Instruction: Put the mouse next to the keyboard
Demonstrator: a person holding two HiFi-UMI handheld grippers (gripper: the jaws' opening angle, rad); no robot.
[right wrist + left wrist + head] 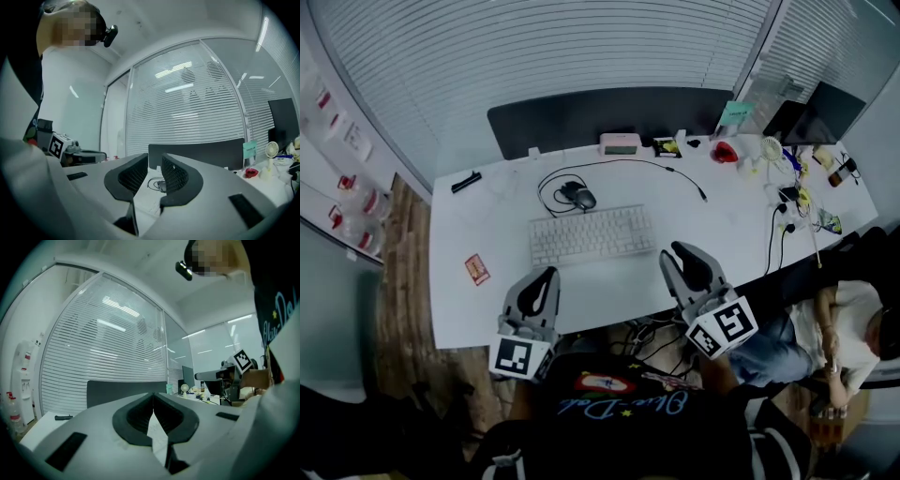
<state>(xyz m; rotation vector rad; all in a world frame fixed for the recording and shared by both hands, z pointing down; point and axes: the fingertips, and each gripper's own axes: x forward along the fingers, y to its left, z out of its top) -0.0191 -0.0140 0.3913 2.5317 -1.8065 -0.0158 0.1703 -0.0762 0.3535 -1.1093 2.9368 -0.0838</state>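
Mouse (578,196) waits beyond the keyboard (592,234), well ahead of the right tool (677,253), whose jaws are slightly parted and empty, likely to fetch it; the left tool (547,275) idles, jaws together.

Glossy dark plastic mouse (578,195), matt white plastic keyboard (591,234), smooth white table (492,211)

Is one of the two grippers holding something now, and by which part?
Nothing is held: the left gripper is shut, the right gripper slightly open, both empty; the mouse lies untouched.
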